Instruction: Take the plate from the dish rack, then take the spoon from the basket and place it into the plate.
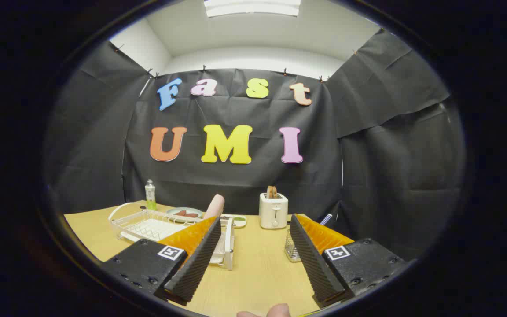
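My gripper (253,259) hangs released over the counter (258,273), its fingers (196,259) spread wide with nothing between them but bare wood-grain top. Each finger block carries a small square black-and-white marker; I can read no writing on any object here.

The dish rack (148,225), white wire, sits at my ten o'clock, partly behind the left finger, its long side running left to right. The plate (215,206), pinkish, stands on edge in the rack at about eleven o'clock, just above the left fingertip, its rim pointing up. The basket (292,251), small wire mesh, is at one o'clock, touching the inner face of the right finger in this view. A checked handle (326,219) pokes up past the right finger at two o'clock, tilted right; whether it is the spoon I cannot tell.

Beyond, at twelve o'clock, a white toaster (273,210) holds bread. A bottle (150,194) stands at the far left, beside a dish (185,212) with brown food.

Black cloth walls the booth; above, white ceiling with a light panel (252,7)
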{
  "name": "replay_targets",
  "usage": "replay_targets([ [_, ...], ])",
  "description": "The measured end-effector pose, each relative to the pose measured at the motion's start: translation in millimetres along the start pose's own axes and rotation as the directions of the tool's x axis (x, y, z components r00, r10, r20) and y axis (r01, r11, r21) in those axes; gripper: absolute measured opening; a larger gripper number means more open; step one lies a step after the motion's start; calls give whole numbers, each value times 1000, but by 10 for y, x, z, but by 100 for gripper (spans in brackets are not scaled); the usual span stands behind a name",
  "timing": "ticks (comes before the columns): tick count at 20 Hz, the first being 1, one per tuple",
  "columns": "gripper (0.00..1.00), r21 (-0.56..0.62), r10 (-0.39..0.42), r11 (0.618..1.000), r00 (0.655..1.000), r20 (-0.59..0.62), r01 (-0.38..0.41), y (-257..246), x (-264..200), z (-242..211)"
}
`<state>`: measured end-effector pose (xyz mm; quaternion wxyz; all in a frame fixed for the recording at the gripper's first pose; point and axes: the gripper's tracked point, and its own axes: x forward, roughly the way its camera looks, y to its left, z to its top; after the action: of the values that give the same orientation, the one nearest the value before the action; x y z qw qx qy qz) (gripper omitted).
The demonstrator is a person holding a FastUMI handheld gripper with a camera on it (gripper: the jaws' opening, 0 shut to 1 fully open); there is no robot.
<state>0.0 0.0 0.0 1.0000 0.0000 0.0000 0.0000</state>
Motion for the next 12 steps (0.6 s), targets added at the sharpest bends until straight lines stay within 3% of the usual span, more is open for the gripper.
replay_targets([
  [12,100,-5,2,1000,1000,7,-2,1,-1,52],
])
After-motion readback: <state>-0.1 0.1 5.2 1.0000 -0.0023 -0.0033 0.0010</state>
